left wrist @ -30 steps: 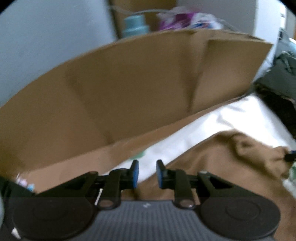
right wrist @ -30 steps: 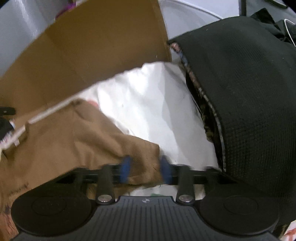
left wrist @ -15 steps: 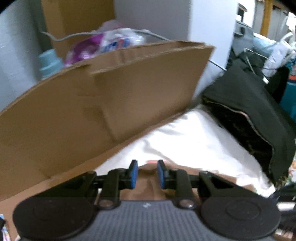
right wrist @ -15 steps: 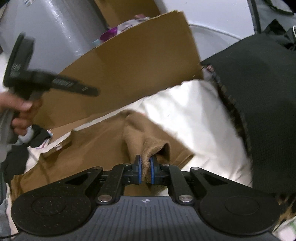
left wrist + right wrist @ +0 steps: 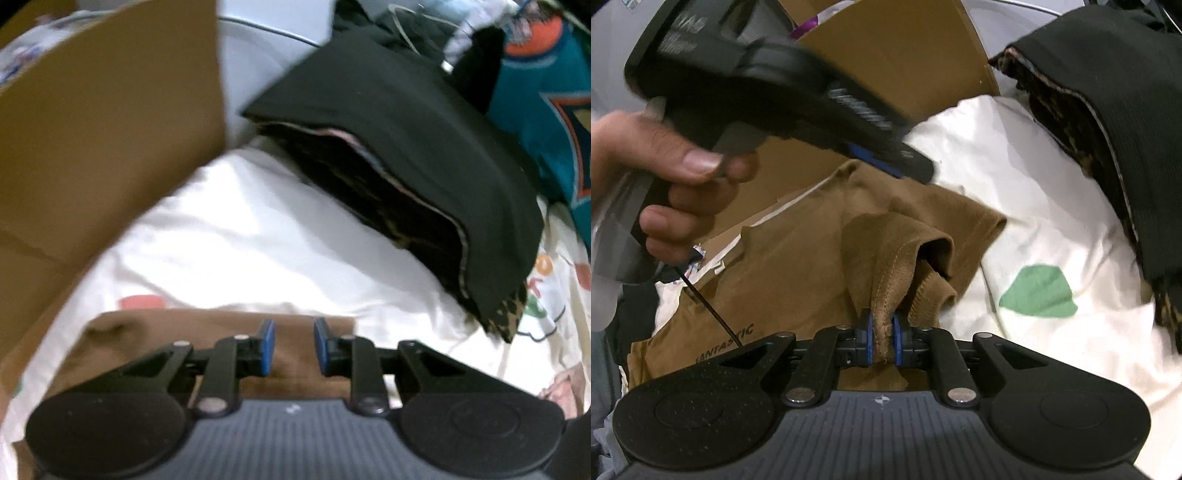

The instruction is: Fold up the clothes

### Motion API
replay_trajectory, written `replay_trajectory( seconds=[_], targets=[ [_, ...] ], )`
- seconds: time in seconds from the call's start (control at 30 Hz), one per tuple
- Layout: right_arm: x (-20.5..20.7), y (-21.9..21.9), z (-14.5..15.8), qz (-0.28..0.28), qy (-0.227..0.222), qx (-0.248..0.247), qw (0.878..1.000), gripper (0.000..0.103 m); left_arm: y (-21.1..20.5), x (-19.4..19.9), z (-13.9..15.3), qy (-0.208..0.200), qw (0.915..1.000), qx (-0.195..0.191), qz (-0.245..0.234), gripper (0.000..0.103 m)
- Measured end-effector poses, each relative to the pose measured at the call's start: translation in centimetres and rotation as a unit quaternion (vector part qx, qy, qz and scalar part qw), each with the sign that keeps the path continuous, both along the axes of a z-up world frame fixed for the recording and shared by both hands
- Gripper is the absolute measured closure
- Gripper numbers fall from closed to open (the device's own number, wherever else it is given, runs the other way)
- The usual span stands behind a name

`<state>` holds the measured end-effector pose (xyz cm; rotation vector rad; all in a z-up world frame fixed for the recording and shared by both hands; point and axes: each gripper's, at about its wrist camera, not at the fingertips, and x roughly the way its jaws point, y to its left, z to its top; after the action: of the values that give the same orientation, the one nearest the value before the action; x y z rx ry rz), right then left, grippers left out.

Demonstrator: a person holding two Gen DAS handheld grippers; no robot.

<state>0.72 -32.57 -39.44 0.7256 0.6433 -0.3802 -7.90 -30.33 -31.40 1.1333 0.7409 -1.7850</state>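
A brown T-shirt with dark lettering lies spread on a white printed sheet. My right gripper is shut on a bunched fold of its stitched hem, lifted off the sheet. The left gripper hovers open over the shirt's straight edge with nothing between its blue pads. In the right wrist view the left gripper reaches in from the upper left, held by a hand, over the shirt's far part.
A cardboard panel stands along the left and back. A stack of dark folded clothes sits at the right on the sheet, with a teal garment beyond it. Open white sheet lies between cardboard and stack.
My right gripper closed on the shirt's hem and lifted it into a fold. The left gripper swung right, from facing the cardboard to over the shirt's edge, staying open.
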Motion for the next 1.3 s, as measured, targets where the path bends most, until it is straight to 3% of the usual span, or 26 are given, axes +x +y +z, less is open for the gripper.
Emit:
replay_trajectory(
  seconds=[0.03,0.1,0.3,0.67,0.7,0.83,1.3],
  targets=[
    [-0.1,0.1,-0.1,-0.001,0.0,0.002,1.0,0.092,0.0,-0.8,-0.4,-0.005,1.0,0.001,-0.008,0.064],
    [-0.4,0.1,-0.2,-0.005,-0.002,0.008,1.0,0.092,-0.1,-1.9,-1.3,-0.022,0.9995,0.005,-0.021,0.059],
    [-0.6,0.1,-0.5,-0.006,-0.004,0.015,1.0,0.092,-0.5,-3.2,-3.3,-0.058,0.9978,0.024,-0.023,0.059],
    [-1.2,-0.1,-1.4,-0.008,-0.006,0.032,0.999,0.092,-1.0,-4.0,-4.2,-0.071,0.9967,0.037,-0.017,0.051],
    [-1.2,-0.1,-1.5,-0.008,-0.006,0.034,0.999,0.092,-1.1,-3.9,-4.1,-0.068,0.9969,0.037,-0.014,0.054],
    [-1.6,-0.2,-1.4,-0.007,-0.012,0.035,0.999,0.091,-1.6,-3.4,-3.4,-0.06,0.9977,0.03,-0.002,0.096],
    [-4.9,-2.8,1.0,-0.064,-0.023,0.001,0.998,0.095,-6.6,0.5,2.0,-0.011,0.9981,-0.018,0.058,0.099]
  ],
)
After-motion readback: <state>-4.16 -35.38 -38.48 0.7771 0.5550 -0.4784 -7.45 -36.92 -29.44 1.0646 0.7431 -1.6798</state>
